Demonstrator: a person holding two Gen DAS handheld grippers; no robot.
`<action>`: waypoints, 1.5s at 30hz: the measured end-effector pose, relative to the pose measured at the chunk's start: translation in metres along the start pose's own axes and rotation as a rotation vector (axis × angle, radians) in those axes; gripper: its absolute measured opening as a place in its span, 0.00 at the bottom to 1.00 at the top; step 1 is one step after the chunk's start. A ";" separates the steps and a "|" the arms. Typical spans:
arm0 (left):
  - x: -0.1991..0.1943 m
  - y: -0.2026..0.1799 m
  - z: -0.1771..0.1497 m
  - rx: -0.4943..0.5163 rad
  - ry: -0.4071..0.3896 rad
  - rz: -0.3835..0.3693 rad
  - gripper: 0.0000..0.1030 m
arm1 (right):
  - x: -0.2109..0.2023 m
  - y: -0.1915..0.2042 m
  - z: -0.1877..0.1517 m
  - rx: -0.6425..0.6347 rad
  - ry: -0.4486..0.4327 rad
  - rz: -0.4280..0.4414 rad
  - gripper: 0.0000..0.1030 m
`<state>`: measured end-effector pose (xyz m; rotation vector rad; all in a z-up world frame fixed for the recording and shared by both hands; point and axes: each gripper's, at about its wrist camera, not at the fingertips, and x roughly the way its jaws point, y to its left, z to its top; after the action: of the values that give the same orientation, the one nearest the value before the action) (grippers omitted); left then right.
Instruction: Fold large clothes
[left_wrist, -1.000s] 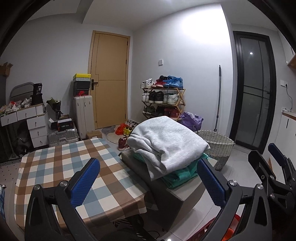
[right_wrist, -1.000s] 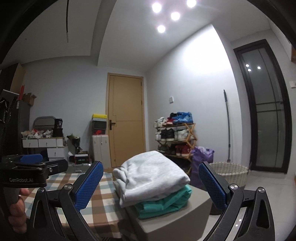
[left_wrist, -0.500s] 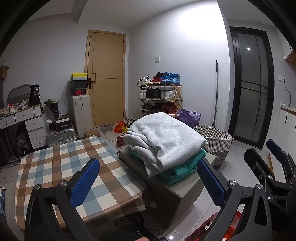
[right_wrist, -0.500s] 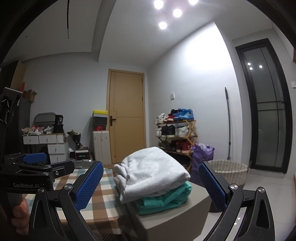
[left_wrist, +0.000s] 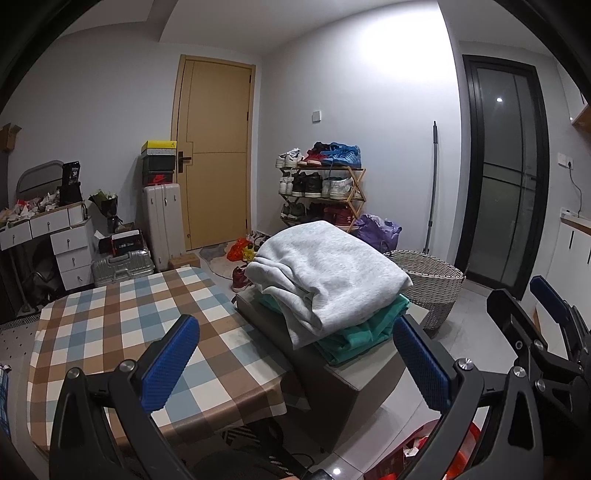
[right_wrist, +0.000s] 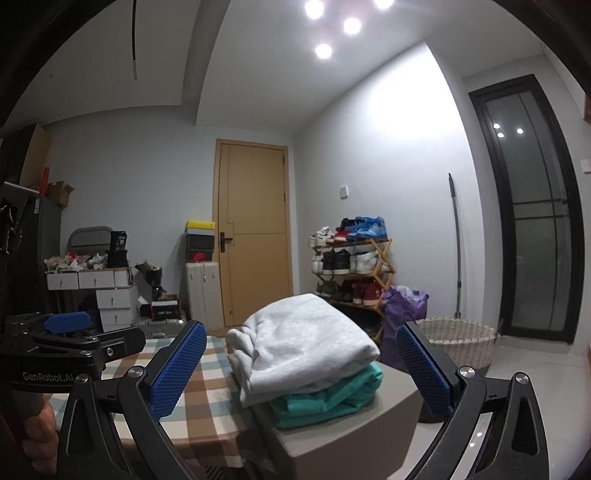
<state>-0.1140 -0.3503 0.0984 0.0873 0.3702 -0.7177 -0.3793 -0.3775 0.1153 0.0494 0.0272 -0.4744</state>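
Note:
A folded grey sweatshirt (left_wrist: 328, 273) lies on top of a folded teal garment (left_wrist: 362, 332), both stacked on a grey box stool (left_wrist: 332, 373) beside a checked table (left_wrist: 122, 325). The stack also shows in the right wrist view: the sweatshirt (right_wrist: 303, 343) over the teal garment (right_wrist: 328, 398). My left gripper (left_wrist: 295, 354) is open and empty, held back from the stack. My right gripper (right_wrist: 299, 369) is open and empty, level with the stack and short of it. The left gripper's body also shows at the left of the right wrist view (right_wrist: 66, 343).
A woven basket (left_wrist: 428, 280) stands on the floor right of the stool. A shoe rack (left_wrist: 321, 192), a purple bag (left_wrist: 376, 229), suitcases (left_wrist: 162, 221) and white drawers (left_wrist: 70, 247) line the walls. A red item (left_wrist: 424, 454) lies on the floor below my left gripper.
Both views have drifted slightly; the clothes stack sits a little lower in the right wrist view. Both grippers stay open and empty.

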 end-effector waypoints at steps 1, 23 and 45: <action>0.000 0.000 0.000 -0.001 -0.001 0.000 0.99 | 0.000 0.000 0.000 0.000 -0.002 0.001 1.00; 0.001 -0.006 0.000 0.018 0.000 0.011 0.99 | -0.001 -0.001 0.000 0.004 -0.006 0.001 1.00; 0.001 -0.005 -0.001 0.003 0.005 0.005 0.99 | 0.002 -0.011 0.000 0.047 0.029 -0.007 1.00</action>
<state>-0.1169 -0.3540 0.0973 0.0929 0.3740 -0.7128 -0.3826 -0.3881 0.1151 0.1028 0.0447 -0.4812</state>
